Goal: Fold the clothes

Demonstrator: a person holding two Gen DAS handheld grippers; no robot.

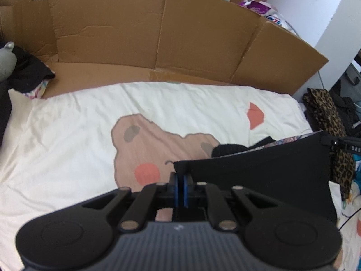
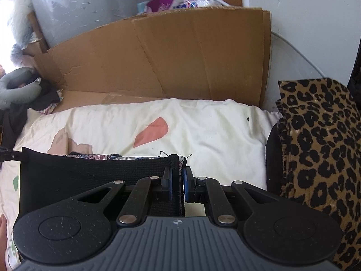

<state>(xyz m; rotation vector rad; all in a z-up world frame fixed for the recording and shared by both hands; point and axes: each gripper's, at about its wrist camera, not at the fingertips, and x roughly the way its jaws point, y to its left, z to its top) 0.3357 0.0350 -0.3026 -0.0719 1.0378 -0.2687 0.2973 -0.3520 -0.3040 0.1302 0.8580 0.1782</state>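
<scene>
A black knit garment [image 1: 259,176] with a patterned lining hangs stretched between my two grippers above the bed. My left gripper [image 1: 179,181] is shut on its left top corner. My right gripper [image 2: 177,181] is shut on its right top corner, where the black knit edge [image 2: 90,176] runs off to the left. The other gripper's tip [image 2: 6,154] shows at the far left of the right wrist view, and in the left wrist view it shows at the far right [image 1: 343,143].
A cream bedsheet with a bear print [image 1: 67,135] covers the bed. A flattened cardboard sheet [image 1: 158,33] stands behind it. A leopard-print cloth [image 2: 315,149] lies at the right, dark clothes [image 1: 27,72] and a grey pillow [image 2: 18,90] at the left.
</scene>
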